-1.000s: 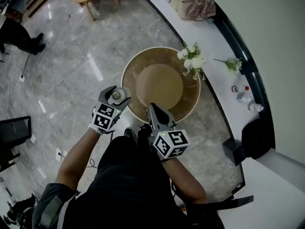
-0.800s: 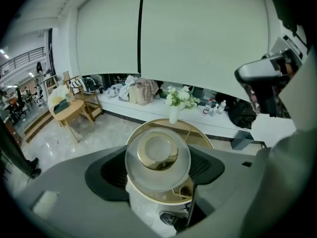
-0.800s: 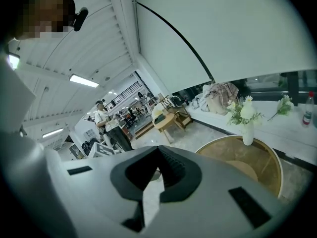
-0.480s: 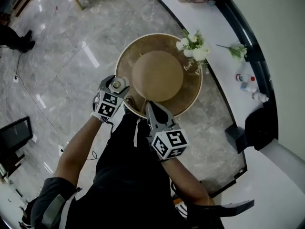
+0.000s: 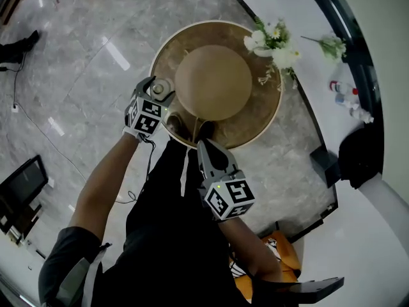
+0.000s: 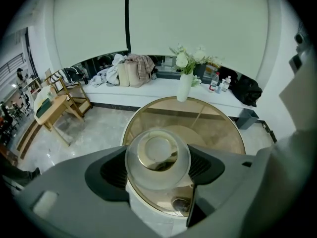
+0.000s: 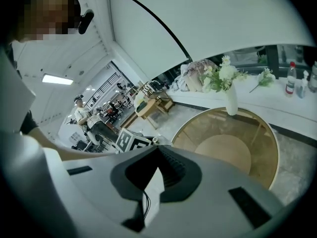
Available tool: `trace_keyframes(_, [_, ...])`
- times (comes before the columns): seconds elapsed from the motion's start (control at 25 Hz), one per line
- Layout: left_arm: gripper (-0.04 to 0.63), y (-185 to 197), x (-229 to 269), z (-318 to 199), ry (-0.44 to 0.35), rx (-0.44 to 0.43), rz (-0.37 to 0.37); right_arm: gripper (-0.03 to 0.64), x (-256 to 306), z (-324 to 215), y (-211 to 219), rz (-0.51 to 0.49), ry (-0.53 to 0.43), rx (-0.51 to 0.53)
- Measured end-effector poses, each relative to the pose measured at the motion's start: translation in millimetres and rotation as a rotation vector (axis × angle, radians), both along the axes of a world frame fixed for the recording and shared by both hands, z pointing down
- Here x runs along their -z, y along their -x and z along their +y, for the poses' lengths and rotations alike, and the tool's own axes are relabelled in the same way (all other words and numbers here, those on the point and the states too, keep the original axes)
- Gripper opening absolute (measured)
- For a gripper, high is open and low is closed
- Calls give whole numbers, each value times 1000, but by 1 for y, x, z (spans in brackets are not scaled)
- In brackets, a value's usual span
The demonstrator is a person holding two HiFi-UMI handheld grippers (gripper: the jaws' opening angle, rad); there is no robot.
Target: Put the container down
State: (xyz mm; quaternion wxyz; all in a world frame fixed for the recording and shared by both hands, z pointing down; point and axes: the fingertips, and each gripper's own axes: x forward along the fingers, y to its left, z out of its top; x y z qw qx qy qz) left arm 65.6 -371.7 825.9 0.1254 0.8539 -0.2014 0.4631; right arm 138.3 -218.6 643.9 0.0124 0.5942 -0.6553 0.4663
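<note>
A clear round container (image 5: 160, 88) sits between the jaws of my left gripper (image 5: 158, 93), which is shut on it at the left rim of the round glass table (image 5: 268, 123). In the left gripper view the container (image 6: 157, 157) fills the gap in the left gripper (image 6: 157, 166), held above the table's near edge (image 6: 148, 202). My right gripper (image 5: 206, 147) is shut and empty, its tip just short of the table's front rim. In the right gripper view the right gripper (image 7: 156, 175) has its jaws pressed together with nothing in them.
A white vase of flowers (image 5: 271, 43) stands on the table's far side. Beyond it runs a white ledge (image 5: 307, 18) with small bottles (image 5: 348, 98), and a black bag (image 5: 361, 155). A dark bin (image 5: 324, 165) stands on the floor to the right. A wooden chair (image 6: 59, 103) stands far left.
The person has stepped closer to the table. My left gripper has carried the container from beside the table to its left rim. The right gripper stays shut.
</note>
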Motion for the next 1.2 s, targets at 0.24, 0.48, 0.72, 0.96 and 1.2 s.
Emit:
trace_keyframes(0.24, [339, -17, -43, -15, 3, -39, -34, 2, -27, 3, 7, -30, 47, -20])
trace_keyframes(0.48, [339, -21, -80, -27, 14, -45, -60, 2, -47, 6, 9, -48, 85, -40])
trace_keyframes(0.72, [340, -18, -109, -34, 10, -65, -84, 2, -64, 9, 14, -55, 114, -38])
trace_keyframes(0.96, [339, -17, -130, -33, 18, -55, -86, 2, -76, 15, 15, -60, 148, -56])
trace_keyframes(1.2, [339, -27, -134, -33, -8, -74, -66, 2, -86, 19, 21, -67, 166, -62])
